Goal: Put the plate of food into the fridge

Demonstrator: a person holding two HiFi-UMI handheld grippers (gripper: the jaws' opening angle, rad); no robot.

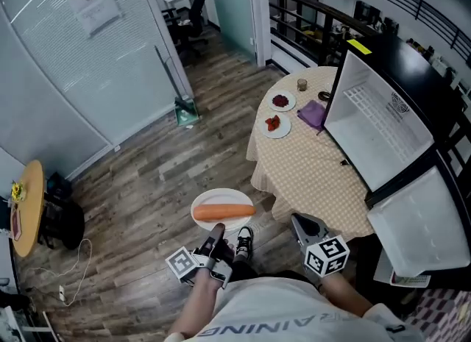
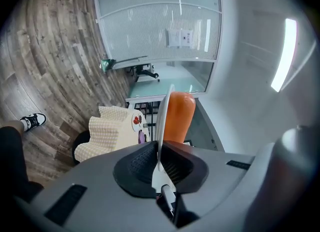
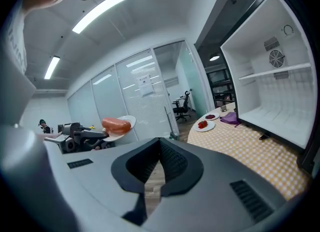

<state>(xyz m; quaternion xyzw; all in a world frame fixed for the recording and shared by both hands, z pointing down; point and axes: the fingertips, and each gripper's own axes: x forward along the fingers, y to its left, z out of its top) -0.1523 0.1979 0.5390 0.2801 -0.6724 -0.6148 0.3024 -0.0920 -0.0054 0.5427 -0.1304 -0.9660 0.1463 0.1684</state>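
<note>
A white plate (image 1: 221,198) carries one long orange sausage-like piece of food (image 1: 223,212). My left gripper (image 1: 215,236) is shut on the plate's near rim and holds it level above the wooden floor. In the left gripper view the plate (image 2: 161,118) stands edge-on between the pads (image 2: 145,163), with the food (image 2: 178,116) to its right. My right gripper (image 1: 302,223) hangs to the plate's right, shut and with nothing in it. The open fridge (image 1: 383,123), white and bare inside, stands at the right behind the table.
A round table (image 1: 309,171) with a checked cloth holds two small plates of red food (image 1: 277,125), a purple cloth (image 1: 315,113) and a cup (image 1: 302,84). The fridge's lower door (image 1: 423,230) swings out at the right. A glass partition (image 1: 81,61) stands at the left.
</note>
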